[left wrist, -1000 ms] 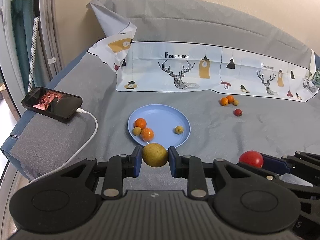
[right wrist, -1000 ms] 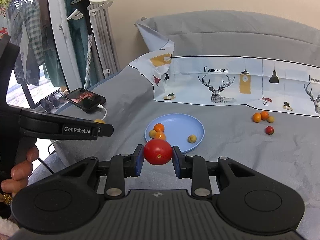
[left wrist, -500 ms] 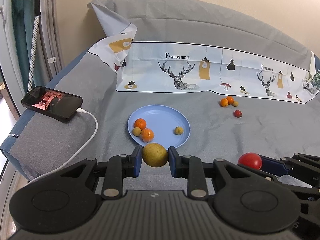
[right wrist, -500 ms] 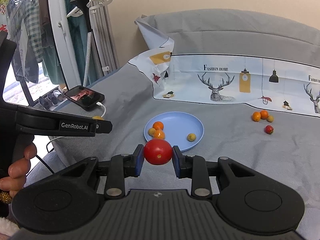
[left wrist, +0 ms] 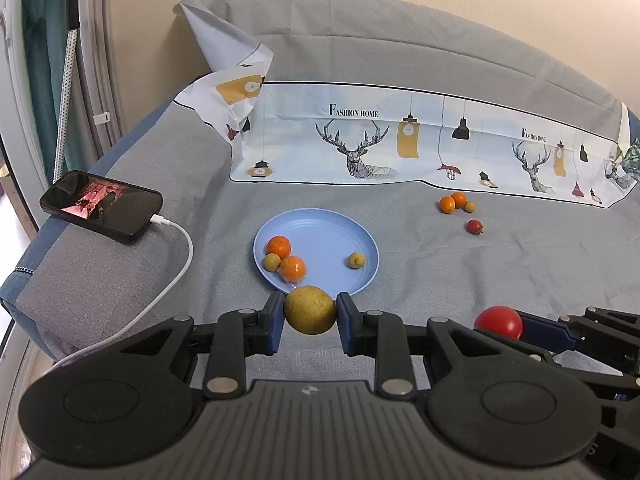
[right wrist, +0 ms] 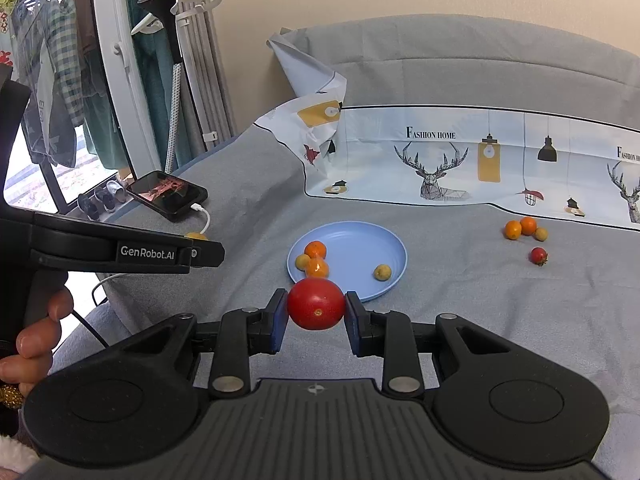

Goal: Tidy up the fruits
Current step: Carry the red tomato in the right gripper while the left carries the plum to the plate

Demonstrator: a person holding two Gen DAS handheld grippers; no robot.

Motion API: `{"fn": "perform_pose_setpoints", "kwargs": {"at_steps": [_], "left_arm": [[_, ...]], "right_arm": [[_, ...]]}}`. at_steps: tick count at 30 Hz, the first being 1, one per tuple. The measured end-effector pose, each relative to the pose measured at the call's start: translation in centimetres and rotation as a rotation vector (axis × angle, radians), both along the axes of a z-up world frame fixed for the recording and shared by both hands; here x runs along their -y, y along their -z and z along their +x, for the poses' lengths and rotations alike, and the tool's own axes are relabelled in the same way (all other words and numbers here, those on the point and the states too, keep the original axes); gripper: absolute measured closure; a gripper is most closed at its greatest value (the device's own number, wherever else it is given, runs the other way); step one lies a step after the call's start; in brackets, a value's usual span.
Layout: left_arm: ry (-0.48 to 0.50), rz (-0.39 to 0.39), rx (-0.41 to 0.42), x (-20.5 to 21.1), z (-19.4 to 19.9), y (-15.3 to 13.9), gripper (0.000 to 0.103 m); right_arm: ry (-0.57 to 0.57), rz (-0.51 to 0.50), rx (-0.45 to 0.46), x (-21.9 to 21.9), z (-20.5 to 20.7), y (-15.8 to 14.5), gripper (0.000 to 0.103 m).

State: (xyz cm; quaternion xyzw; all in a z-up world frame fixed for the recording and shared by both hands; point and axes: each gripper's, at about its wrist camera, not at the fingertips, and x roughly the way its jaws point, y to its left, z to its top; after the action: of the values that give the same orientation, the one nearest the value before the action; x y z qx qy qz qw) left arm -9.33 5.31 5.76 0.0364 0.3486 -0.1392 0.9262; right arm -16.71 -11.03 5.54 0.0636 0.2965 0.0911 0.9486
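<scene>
My left gripper (left wrist: 310,320) is shut on a yellow-brown pear (left wrist: 310,309), held just in front of the near rim of a blue plate (left wrist: 324,236). The plate holds two small oranges (left wrist: 279,246) and two small tan fruits (left wrist: 356,260). My right gripper (right wrist: 316,314) is shut on a red tomato (right wrist: 316,303), also before the plate (right wrist: 356,244). In the left wrist view the tomato (left wrist: 499,321) shows at the right. Two more oranges (left wrist: 452,202), a tan fruit and a small red fruit (left wrist: 475,226) lie on the grey sheet to the right.
A phone (left wrist: 102,206) on a white charging cable (left wrist: 176,276) lies at the bed's left edge. A printed cloth (left wrist: 400,144) with deer covers the back of the bed. A window and hanging clothes (right wrist: 52,100) stand to the left, and a hand (right wrist: 36,340) holds the left gripper's handle.
</scene>
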Motion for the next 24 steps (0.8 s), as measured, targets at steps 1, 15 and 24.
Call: {"fn": "perform_pose_setpoints", "kwargs": {"at_steps": [1,15,24], "left_arm": [[0.0,-0.001,-0.002,0.0,0.1,0.0,0.072],[-0.01,-0.003,-0.02,0.0,0.4,0.5,0.072],[-0.025,-0.006,-0.035,-0.2,1.1,1.0,0.072]], "right_arm": [[0.0,0.0,0.001,0.0,0.0,0.0,0.071],[-0.004,0.002,-0.015,0.1,0.4,0.4,0.071],[0.004,0.008,-0.028,0.3,1.1,0.8,0.071]]}}
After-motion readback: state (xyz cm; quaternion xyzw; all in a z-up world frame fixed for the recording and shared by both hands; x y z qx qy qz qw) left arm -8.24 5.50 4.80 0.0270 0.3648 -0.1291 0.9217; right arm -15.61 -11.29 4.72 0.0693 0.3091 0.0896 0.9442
